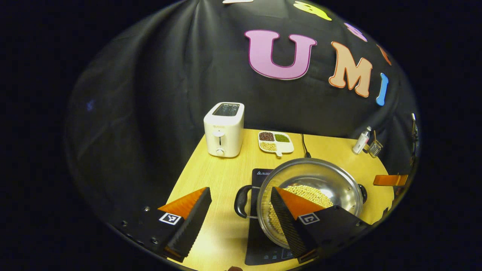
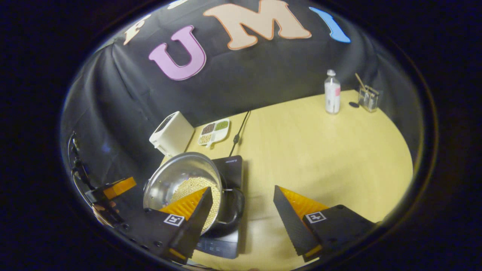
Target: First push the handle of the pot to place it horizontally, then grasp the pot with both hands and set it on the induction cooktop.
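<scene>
Judging from both views, the pot (image 1: 308, 195) already sits on the induction cooktop (image 1: 263, 241), its bowl holding a layer of pale beans, so the step in hand looks like the release and withdrawal. Left gripper (image 1: 241, 214) is wide open, fingers astride the pot's left loop handle (image 1: 241, 201) without touching it; right gripper (image 2: 241, 212) is likewise wide open, fingers either side of the right loop handle (image 2: 235, 210), holding nothing. To finish well, I would draw each gripper straight back along its own axis, keeping the inner finger clear of the rim so the pot does not slide off the glass or spill beans; checking that the base is centred on the cooktop before retreating seems prudent, since in the left gripper view the pot overhangs the plate toward the right. Count: one pot, two loop handles, one cooktop with one cable (image 1: 304, 145) running to the far side. Farther out on the wooden table (image 2: 320, 158): one white toaster (image 1: 224, 130) far left, one divided dish (image 1: 275, 142) with three bean sorts, one bottle (image 2: 332, 92) and one glass holder (image 2: 368, 98) far right.
</scene>
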The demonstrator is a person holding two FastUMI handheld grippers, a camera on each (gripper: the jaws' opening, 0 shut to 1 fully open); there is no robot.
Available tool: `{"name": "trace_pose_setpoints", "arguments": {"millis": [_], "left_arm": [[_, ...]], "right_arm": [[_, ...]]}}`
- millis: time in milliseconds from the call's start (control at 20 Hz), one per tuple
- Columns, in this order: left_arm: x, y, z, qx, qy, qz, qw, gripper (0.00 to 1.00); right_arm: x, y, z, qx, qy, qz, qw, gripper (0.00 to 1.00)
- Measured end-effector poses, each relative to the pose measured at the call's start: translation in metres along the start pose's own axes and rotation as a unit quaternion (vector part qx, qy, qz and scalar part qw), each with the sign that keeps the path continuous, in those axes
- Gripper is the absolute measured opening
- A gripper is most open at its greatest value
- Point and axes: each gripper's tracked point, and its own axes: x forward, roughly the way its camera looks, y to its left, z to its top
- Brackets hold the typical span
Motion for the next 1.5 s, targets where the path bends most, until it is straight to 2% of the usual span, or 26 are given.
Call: {"name": "trace_pose_setpoints", "arguments": {"millis": [200, 250, 300, 500, 650, 700, 750, 800, 850, 900, 950, 1000, 1050, 1100, 1200, 1350, 1400, 1500], "left_arm": [[-0.049, -0.046, 0.016, -0.013, -0.036, 0.02, 0.999, 0.97], [-0.06, -0.06, 0.02, -0.013, -0.047, 0.023, 0.999, 1.0], [-0.071, -0.075, 0.026, -0.011, -0.058, 0.028, 0.998, 0.97], [-0.125, -0.132, 0.058, 0.003, -0.118, 0.053, 0.992, 0.96], [-0.16, -0.181, 0.084, 0.0, -0.175, 0.06, 0.983, 0.96], [-0.17, -0.197, 0.092, -0.005, -0.194, 0.061, 0.979, 0.96], [-0.181, -0.212, 0.1, -0.01, -0.214, 0.062, 0.975, 0.96], [-0.191, -0.227, 0.109, -0.01, -0.233, 0.064, 0.97, 0.96], [-0.202, -0.24, 0.114, -0.006, -0.253, 0.064, 0.965, 0.94], [-0.213, -0.253, 0.121, 0.0, -0.272, 0.064, 0.96, 0.94], [-0.223, -0.266, 0.127, 0.004, -0.29, 0.062, 0.955, 0.96], [-0.231, -0.282, 0.133, 0.005, -0.307, 0.054, 0.95, 0.93], [-0.236, -0.297, 0.134, 0.004, -0.318, 0.044, 0.947, 0.96], [-0.238, -0.31, 0.133, 0.004, -0.322, 0.033, 0.946, 0.96], [-0.24, -0.329, 0.129, 0.005, -0.322, 0.024, 0.946, 0.93], [-0.235, -0.351, 0.119, 0.01, -0.307, 0.007, 0.952, 0.96], [-0.232, -0.355, 0.113, 0.01, -0.303, 0.005, 0.953, 0.93], [-0.231, -0.363, 0.107, 0.009, -0.297, -0.002, 0.955, 0.93]], "right_arm": [[-0.049, -0.026, 0.028, -0.071, -0.048, -0.015, 0.996, 1.0], [-0.06, -0.031, 0.037, -0.083, -0.059, -0.013, 0.995, 1.0], [-0.072, -0.036, 0.043, -0.091, -0.07, -0.009, 0.993, 1.0], [-0.121, -0.055, 0.08, -0.09, -0.117, 0.029, 0.989, 1.0], [-0.158, -0.077, 0.116, -0.091, -0.164, 0.049, 0.981, 1.0], [-0.173, -0.087, 0.128, -0.093, -0.183, 0.05, 0.977, 0.93], [-0.187, -0.095, 0.14, -0.097, -0.202, 0.05, 0.973, 0.92], [-0.204, -0.105, 0.151, -0.1, -0.219, 0.05, 0.969, 0.92], [-0.218, -0.113, 0.159, -0.102, -0.234, 0.05, 0.966, 1.0], [-0.232, -0.12, 0.165, -0.103, -0.245, 0.05, 0.963, 0.99], [-0.244, -0.126, 0.17, -0.102, -0.255, 0.05, 0.96, 0.92], [-0.254, -0.132, 0.174, -0.103, -0.266, 0.049, 0.957, 0.92], [-0.262, -0.138, 0.178, -0.106, -0.277, 0.046, 0.954, 0.92], [-0.268, -0.144, 0.181, -0.109, -0.286, 0.042, 0.951, 0.99], [-0.279, -0.154, 0.18, -0.117, -0.294, 0.038, 0.948, 0.99], [-0.286, -0.161, 0.175, -0.103, -0.297, 0.041, 0.949, 0.99], [-0.285, -0.163, 0.174, -0.097, -0.297, 0.041, 0.949, 0.93], [-0.286, -0.172, 0.176, -0.091, -0.298, 0.037, 0.949, 0.92]]}}
